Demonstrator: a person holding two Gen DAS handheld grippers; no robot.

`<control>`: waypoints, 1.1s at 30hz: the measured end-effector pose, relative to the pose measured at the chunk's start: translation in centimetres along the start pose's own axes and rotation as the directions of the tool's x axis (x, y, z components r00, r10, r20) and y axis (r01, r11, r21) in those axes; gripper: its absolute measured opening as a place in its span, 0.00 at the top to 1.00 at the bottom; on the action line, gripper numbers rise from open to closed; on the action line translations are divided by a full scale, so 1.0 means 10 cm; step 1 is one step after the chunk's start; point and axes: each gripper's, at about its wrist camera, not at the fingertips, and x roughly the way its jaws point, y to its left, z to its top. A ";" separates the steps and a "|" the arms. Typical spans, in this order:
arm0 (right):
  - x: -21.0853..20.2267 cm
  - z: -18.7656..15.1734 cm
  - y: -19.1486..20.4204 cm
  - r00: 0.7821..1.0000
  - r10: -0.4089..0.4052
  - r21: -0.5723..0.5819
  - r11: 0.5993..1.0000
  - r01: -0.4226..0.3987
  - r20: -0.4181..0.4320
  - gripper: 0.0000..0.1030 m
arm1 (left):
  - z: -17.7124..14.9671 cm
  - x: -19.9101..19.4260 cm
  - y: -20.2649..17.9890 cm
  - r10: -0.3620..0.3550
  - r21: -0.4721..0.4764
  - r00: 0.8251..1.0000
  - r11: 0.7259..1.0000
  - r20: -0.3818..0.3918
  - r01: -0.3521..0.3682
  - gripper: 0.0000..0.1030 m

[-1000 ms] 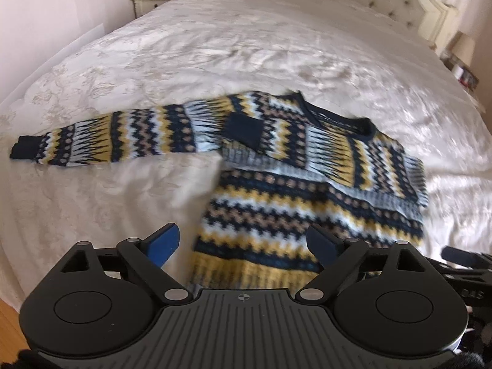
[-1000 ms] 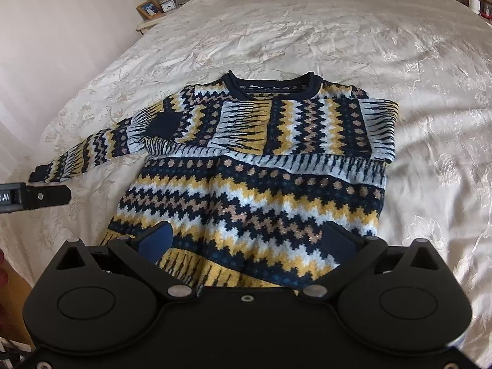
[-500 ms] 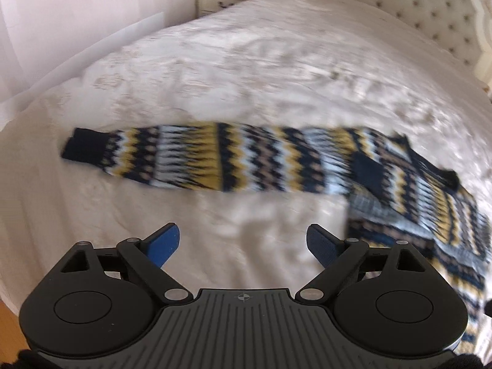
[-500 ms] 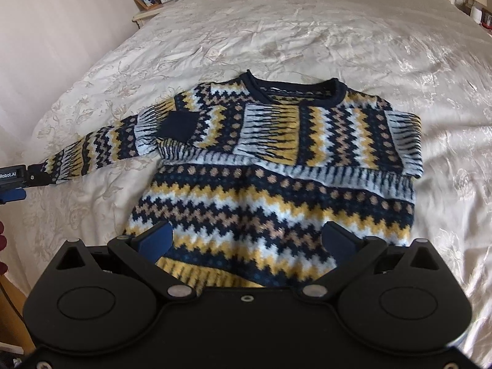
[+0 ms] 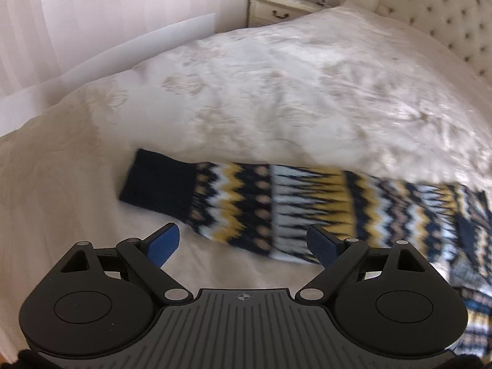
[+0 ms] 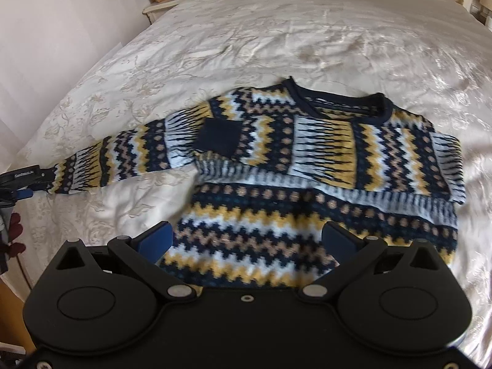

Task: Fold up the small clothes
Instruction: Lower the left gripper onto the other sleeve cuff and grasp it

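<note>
A navy, yellow and white patterned sweater (image 6: 307,184) lies flat on the cream bedspread (image 6: 276,30). One sleeve is folded across its chest; the other sleeve (image 5: 276,209) stretches out to the left, ending in a navy cuff (image 5: 156,184). My left gripper (image 5: 243,243) is open and empty, just in front of that sleeve near the cuff. It also shows in the right wrist view (image 6: 21,181) at the sleeve's end. My right gripper (image 6: 246,240) is open and empty above the sweater's hem.
A nightstand (image 5: 276,12) with a photo frame and clock stands at the bed's far corner, beside a tufted headboard (image 5: 430,9). The bed's left edge (image 6: 18,215) drops to a wooden floor. A wall runs along the left.
My left gripper has swung left from the sweater's body to the outstretched sleeve and moved in close to its cuff. My right gripper has shifted slightly left over the hem.
</note>
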 end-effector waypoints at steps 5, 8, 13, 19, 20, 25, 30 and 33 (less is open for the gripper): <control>0.08 0.07 0.19 1.000 0.001 -0.006 1.000 -0.001 -0.015 0.00 | 0.07 0.33 0.28 0.023 -0.035 0.999 0.999 -0.041 -0.025 0.12; 0.11 0.10 0.28 1.000 -0.001 -0.017 1.000 0.001 -0.027 0.00 | 0.10 0.49 0.41 0.000 -0.066 0.998 0.998 -0.056 -0.004 0.09; 0.18 0.14 0.37 0.999 -0.005 -0.030 1.000 0.003 -0.053 0.00 | 0.10 0.73 0.47 -0.038 -0.060 0.996 0.998 -0.079 0.033 0.01; 0.25 0.21 0.47 0.998 0.007 -0.052 0.999 -0.011 -0.066 0.00 | 0.08 0.85 0.41 -0.022 -0.040 0.996 0.999 -0.092 0.018 0.01; 0.26 0.22 0.49 0.998 0.014 -0.056 0.998 -0.017 -0.064 0.00 | 0.07 0.85 0.41 -0.017 -0.045 0.996 0.999 -0.085 0.014 0.01; 0.27 0.25 0.53 0.998 0.035 -0.071 0.997 -0.039 -0.052 0.00 | 0.03 0.83 0.38 0.000 -0.051 0.998 0.999 -0.055 -0.003 0.01; 0.27 0.24 0.52 0.998 0.031 -0.075 0.997 -0.035 -0.057 0.00 | 0.06 0.75 0.35 0.018 -0.065 0.999 0.998 -0.038 -0.021 0.37; 0.23 0.22 0.48 0.998 0.030 -0.054 0.998 -0.033 -0.046 0.00 | 0.10 0.65 0.35 -0.015 -0.081 1.000 0.997 -0.021 0.013 0.81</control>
